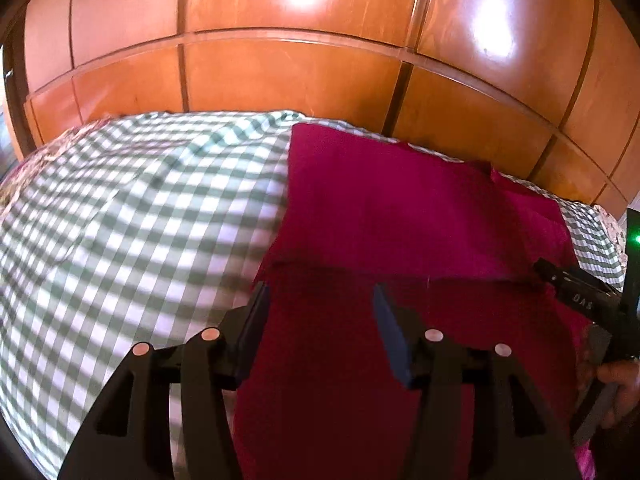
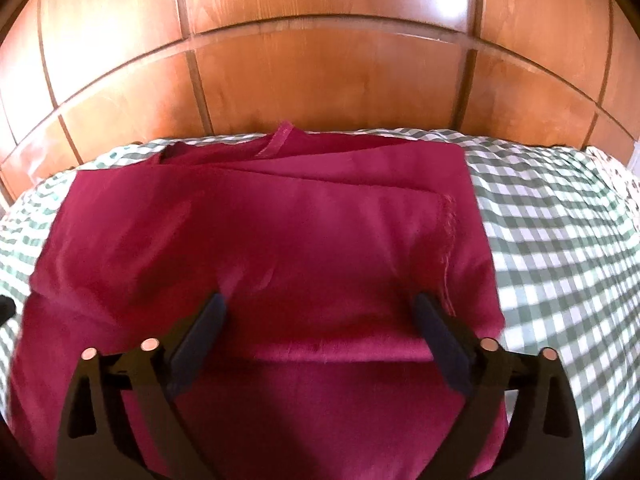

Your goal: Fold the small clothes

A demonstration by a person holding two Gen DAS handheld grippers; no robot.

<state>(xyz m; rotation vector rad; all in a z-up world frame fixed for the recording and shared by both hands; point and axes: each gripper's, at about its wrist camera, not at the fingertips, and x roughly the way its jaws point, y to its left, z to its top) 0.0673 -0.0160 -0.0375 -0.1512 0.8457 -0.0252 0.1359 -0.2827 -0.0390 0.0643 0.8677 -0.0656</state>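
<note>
Lying flat on the green-checked bedsheet (image 2: 560, 240) near the wooden headboard (image 2: 320, 80), already doubled into several layers: magenta cloth (image 2: 280, 240). Judged light, limp and thin, prone to slipping layer over layer; frayed raw edge at its right side, so best taken at a corner or along the near folded edge, all layers pinched together. Left tongs (image 1: 320, 312) hung part-open above the cloth, nothing gripped. Right tongs (image 2: 320, 328) stood wide over it, likewise empty.
</note>
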